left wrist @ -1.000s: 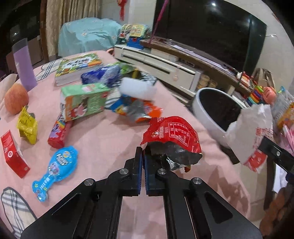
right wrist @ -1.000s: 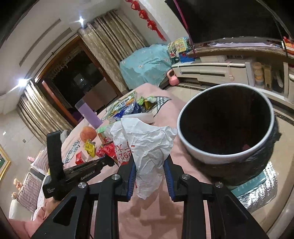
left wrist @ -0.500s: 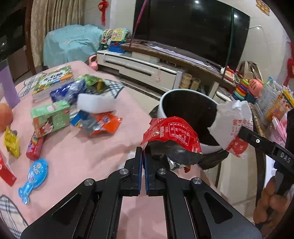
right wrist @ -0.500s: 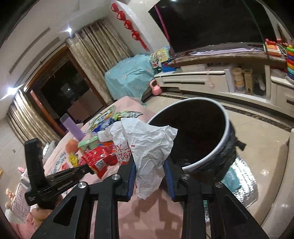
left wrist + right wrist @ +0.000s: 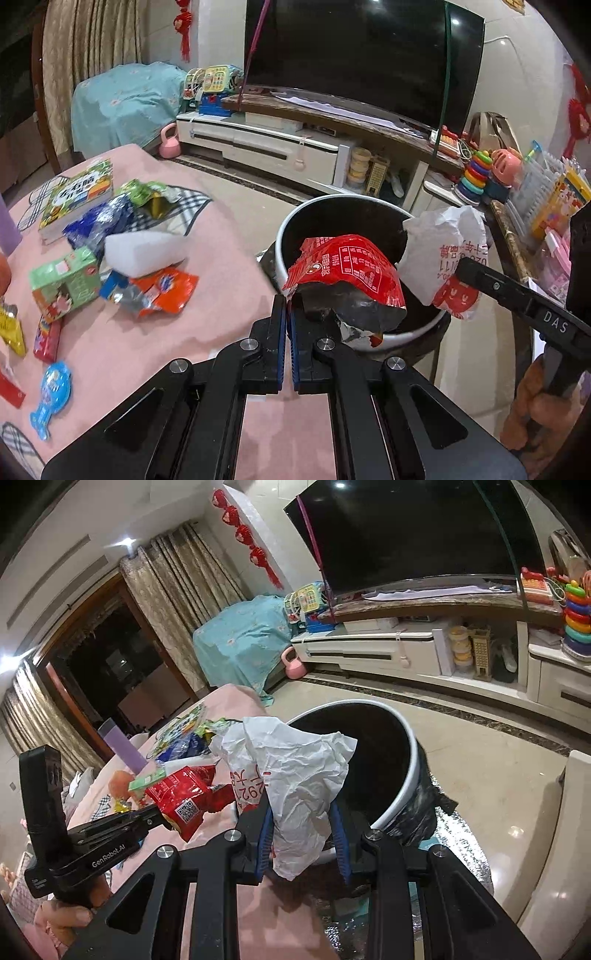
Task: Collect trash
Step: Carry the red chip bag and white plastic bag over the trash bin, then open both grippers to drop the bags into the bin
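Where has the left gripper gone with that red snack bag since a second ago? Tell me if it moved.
Yes. The left gripper, shut on the red snack bag, moved off the pink table toward the trash bin; the bag now hangs over it.

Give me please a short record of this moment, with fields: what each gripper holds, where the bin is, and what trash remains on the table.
left gripper: shut on red snack bag, held above the bin's near rim
right gripper: shut on white paper bag, held at the bin's rim
trash bin: white rim, black liner, standing on the floor beside the table
table: pink cloth
trash on table: green carton, orange wrapper, blue wrapper, white block
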### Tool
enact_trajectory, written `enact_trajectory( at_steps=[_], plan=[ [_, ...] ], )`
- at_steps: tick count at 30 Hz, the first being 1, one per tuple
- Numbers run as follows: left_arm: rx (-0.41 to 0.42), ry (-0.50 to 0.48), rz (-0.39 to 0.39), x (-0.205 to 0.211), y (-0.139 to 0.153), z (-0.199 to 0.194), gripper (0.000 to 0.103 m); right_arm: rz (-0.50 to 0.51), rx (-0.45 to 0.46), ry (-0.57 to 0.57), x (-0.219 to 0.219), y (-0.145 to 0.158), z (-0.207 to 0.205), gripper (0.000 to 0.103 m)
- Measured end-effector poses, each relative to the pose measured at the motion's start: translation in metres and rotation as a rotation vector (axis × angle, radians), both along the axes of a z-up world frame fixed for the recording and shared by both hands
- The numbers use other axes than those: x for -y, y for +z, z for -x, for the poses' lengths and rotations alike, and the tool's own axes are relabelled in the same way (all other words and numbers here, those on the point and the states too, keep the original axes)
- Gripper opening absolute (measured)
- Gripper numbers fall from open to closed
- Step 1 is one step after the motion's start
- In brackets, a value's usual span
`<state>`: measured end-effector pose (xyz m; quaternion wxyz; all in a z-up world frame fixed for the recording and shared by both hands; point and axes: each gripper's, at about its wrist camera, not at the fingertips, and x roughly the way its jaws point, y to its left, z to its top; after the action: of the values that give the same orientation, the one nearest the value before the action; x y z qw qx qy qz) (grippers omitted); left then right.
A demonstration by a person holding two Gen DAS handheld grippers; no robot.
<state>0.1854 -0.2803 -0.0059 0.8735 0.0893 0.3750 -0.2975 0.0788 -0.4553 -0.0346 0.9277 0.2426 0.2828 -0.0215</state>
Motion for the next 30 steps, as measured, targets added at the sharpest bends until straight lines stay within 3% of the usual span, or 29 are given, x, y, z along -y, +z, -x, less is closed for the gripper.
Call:
enact_trajectory(
  at_steps=[14, 21, 24, 26, 30],
  plan=[
    [0.008, -0.021, -0.065, 0.040, -0.011, -0.017, 0.002, 0.034, -0.069, -0.007, 0.019, -0.006, -0.022, 0.030],
    [-0.017, -0.036, -0.091, 0.050, -0.020, -0.022, 0.005, 0.055, -0.111, 0.011, 0.020, -0.007, -0.035, 0.036],
    [-0.024, -0.046, -0.097, 0.051, -0.023, -0.022, 0.017, 0.058, -0.125, 0.018, 0.021, -0.010, -0.040, 0.040],
    [-0.018, -0.042, -0.092, 0.047, -0.022, -0.021, 0.049, 0.060, -0.128, 0.018, 0.022, -0.010, -0.042, 0.043],
    [-0.010, -0.032, -0.066, 0.037, -0.018, -0.018, 0.059, 0.048, -0.117, 0.004, 0.025, -0.009, -0.039, 0.056]
  ],
)
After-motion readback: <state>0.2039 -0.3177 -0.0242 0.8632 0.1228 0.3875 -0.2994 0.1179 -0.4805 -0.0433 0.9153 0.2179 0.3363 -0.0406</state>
